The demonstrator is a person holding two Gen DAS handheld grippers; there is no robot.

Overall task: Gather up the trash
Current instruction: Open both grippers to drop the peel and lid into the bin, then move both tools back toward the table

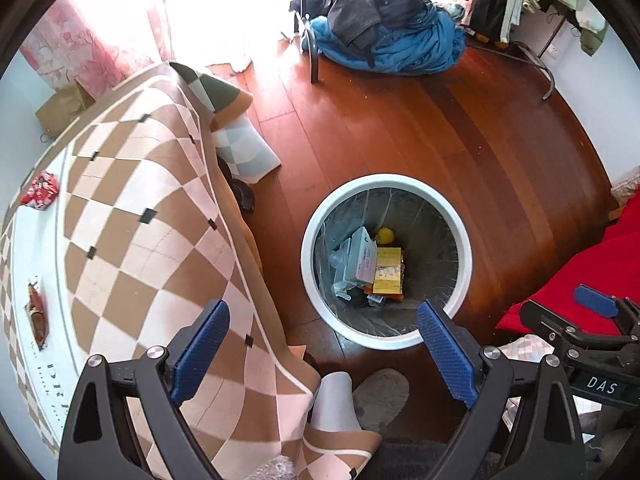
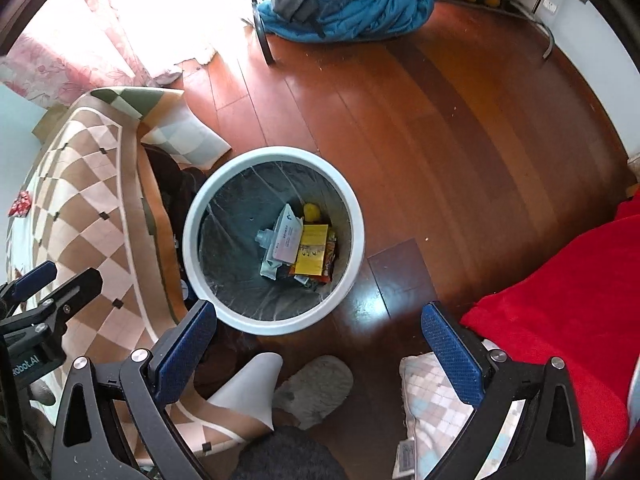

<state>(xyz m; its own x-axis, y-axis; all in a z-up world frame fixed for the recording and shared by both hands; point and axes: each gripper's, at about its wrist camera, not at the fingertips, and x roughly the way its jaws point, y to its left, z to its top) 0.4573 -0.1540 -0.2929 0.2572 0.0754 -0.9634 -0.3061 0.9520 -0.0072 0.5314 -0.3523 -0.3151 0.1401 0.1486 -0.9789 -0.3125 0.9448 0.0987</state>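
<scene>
Fingers (image 1: 216, 344) of both grippers spread wide, empty, above white bin rim (image 2: 276, 152); bare floor (image 2: 440, 140) beyond.

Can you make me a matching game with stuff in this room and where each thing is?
Things:
1. yellow box
2. red wrapper
3. blue bedding pile
4. grey slipper

Places:
A. on the checkered cloth
B. inside the white bin
C. on the floor just below the bin
D. on the floor by the bright window

Pairs: 1-B, 2-A, 3-D, 4-C
</scene>
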